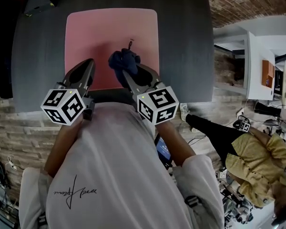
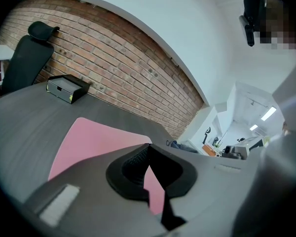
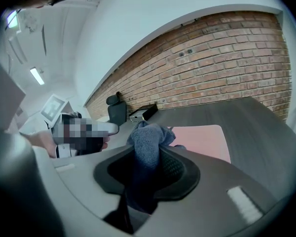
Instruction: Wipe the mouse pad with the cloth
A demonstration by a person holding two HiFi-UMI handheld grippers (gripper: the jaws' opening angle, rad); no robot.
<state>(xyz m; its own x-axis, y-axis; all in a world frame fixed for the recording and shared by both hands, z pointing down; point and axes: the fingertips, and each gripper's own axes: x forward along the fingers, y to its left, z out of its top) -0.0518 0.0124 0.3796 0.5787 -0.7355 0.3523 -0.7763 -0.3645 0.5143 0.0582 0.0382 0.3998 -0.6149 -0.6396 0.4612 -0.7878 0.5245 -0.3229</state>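
A pink mouse pad [image 1: 109,37] lies on the dark grey table [image 1: 186,56], and shows too in the left gripper view [image 2: 93,142] and the right gripper view [image 3: 207,139]. My right gripper [image 1: 126,73] is shut on a bunched dark blue cloth [image 1: 124,61], held over the pad's near middle. The cloth [image 3: 147,144] sticks up between the jaws in the right gripper view. My left gripper [image 1: 88,68] hovers over the pad's near left corner, shut with nothing in it [image 2: 148,154].
A small black box [image 2: 66,88] sits at the table's far left, next to a black office chair [image 2: 27,58]. A brick wall runs behind the table. White shelving [image 1: 262,66] and another person [image 1: 252,161] are to the right.
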